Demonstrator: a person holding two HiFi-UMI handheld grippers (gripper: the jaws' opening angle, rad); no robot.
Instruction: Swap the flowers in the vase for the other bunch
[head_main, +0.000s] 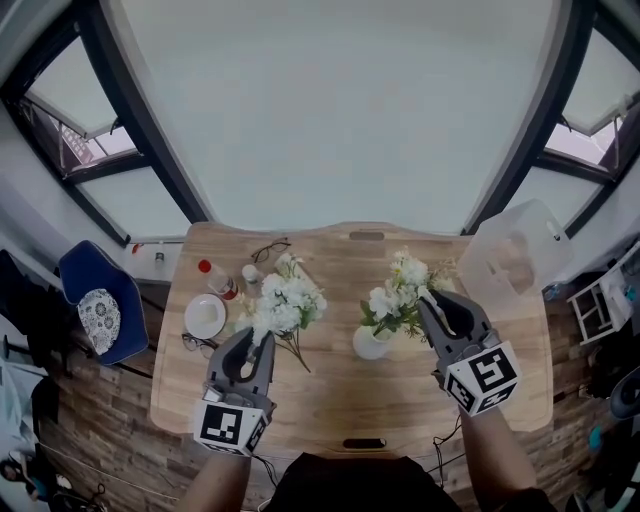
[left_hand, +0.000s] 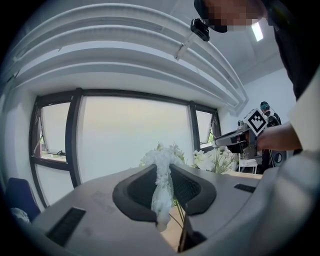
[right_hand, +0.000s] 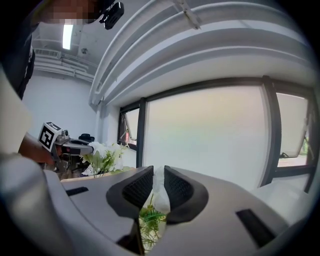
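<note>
Right tongs (head_main: 428, 300) pinched nearly shut on the vase bunch (head_main: 398, 290). Stems run roughly upright down to the white vase (head_main: 371, 345) just below, so the pull is likely straight up. Left tongs (head_main: 257, 340) clamp the other bunch (head_main: 288, 300), well apart, over the wooden bench (head_main: 400, 400). Windows (head_main: 330, 110) behind.

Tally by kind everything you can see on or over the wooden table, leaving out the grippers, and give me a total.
Flower bunches: 2
Vase: 1
Pairs of glasses: 2
Plate: 1
Red-capped bottle: 1
Small white container: 1
Clear plastic box: 1
Total: 9
</note>
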